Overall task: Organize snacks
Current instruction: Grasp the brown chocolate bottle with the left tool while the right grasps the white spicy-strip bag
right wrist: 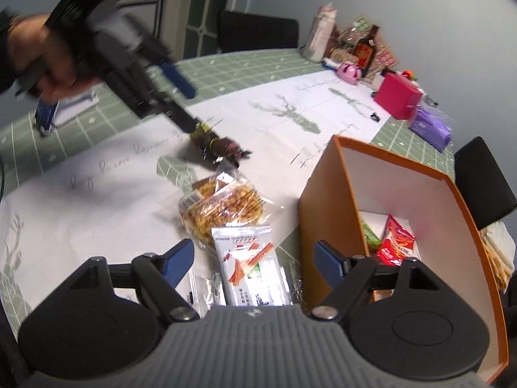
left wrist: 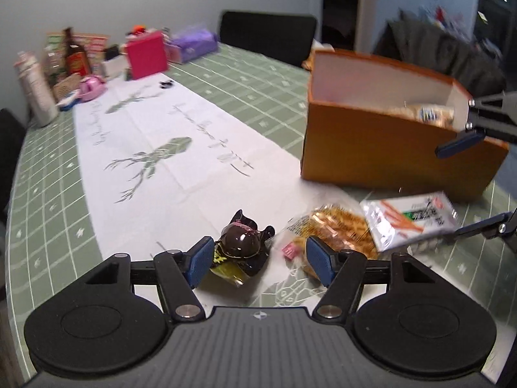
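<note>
A: Both tools stand apart, gripping nothing. The left tool (left wrist: 258,260) brackets the dark wrapped sweet (left wrist: 240,247); the right tool (right wrist: 255,262) straddles the white stick-snack packet (right wrist: 250,268), just beside the orange box (right wrist: 326,213).

B: How would you take them?

A: Probably centre each pad on the wrapper's body before closing, not on a crinkly end. The clear-wrapped biscuit pack (right wrist: 223,207) lies between the sweet and the box.

B: Room?

A: Lift over the box's near wall; the table (left wrist: 48,200) away from the box is open.

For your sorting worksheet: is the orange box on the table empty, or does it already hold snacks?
It already holds snacks. The right wrist view looks into the open-topped orange box and shows a red packet and a green one on its bottom.
</note>
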Tool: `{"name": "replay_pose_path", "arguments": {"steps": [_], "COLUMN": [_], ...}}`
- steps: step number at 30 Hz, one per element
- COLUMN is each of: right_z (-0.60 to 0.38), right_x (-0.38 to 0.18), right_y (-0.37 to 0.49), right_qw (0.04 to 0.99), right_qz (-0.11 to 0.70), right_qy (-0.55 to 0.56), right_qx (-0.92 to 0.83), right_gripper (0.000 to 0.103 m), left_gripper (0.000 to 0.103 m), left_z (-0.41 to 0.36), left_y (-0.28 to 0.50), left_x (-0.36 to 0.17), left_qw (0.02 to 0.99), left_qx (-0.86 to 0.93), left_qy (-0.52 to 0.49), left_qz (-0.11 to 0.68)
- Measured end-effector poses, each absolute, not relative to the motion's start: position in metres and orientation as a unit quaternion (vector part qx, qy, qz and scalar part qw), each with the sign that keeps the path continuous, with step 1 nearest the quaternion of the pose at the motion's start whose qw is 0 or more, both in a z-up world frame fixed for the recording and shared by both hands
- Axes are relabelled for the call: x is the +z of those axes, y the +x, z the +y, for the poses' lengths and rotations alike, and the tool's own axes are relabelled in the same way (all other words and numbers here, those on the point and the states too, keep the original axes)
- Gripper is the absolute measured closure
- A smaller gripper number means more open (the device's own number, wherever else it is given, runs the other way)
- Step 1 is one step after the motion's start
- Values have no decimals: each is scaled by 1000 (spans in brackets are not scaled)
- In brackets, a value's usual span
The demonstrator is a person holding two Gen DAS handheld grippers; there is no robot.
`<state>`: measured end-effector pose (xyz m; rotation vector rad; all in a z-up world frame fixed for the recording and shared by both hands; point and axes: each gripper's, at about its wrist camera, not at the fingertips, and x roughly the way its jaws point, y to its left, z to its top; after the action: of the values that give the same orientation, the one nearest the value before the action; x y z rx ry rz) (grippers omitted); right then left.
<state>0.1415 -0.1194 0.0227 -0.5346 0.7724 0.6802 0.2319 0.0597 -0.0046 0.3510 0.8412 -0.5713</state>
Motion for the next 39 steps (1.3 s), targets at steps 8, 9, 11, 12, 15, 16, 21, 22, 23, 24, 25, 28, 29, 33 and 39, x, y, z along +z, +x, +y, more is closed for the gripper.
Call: {"name": "replay_pose_path", "arguments": {"steps": [8,9,11,12,15,16,21,22,23,24,25,28,29,33,39], "right_z": [-106,-105,-103,-102,-99,-97,-88,-85,-82,-79,-75,-67,-65,-62,-64], "right_x": [9,9,7,7,8,9,4,3,2,2,2,1,-1,-8,-22], "right_y": [153,156,163,166,175,181,205,207,208,209,211,215,215,210,187], "right_qw": [782,776,761,753,728,718,677,676,671,665,659,652,649,645,631], "right_qz": [389,394,404,406,412,421,479,478,479,485,493,498,497,484,474], "right_qy": [-326,-331,-347,-360,-391,-393,-375,-381,-385,-386,-384,-393,-402,-439,-472], "right_qx": [362,365,369,372,384,391,413,412,414,416,418,415,412,396,394], "right_gripper": [24,24,24,24,25,25,33,31,30,29,27,27,27,27,35], "left_gripper": [27,27,27,28,28,29,34,39,39,39,39,39,39,41,41], "left_z": [44,41,35,32,27,25,26,26,28,28,28,28,28,25,21], "left_y": [281,285,292,295,303,305,314,319,321,322,323,323,322,315,296], "left_x": [-21,-24,-29,-33,-42,-44,-52,-54,-56,-58,-59,-59,-59,-60,-62], "left_qw": [796,787,770,762,745,740,726,722,719,718,717,717,718,724,731], "left_qx": [-313,-318,-327,-331,-334,-335,-337,-337,-338,-338,-339,-341,-341,-341,-324], "left_qy": [235,245,264,270,285,290,288,279,271,268,267,266,267,275,300], "left_qz": [462,468,480,487,503,507,526,536,544,546,547,546,546,533,520]}}
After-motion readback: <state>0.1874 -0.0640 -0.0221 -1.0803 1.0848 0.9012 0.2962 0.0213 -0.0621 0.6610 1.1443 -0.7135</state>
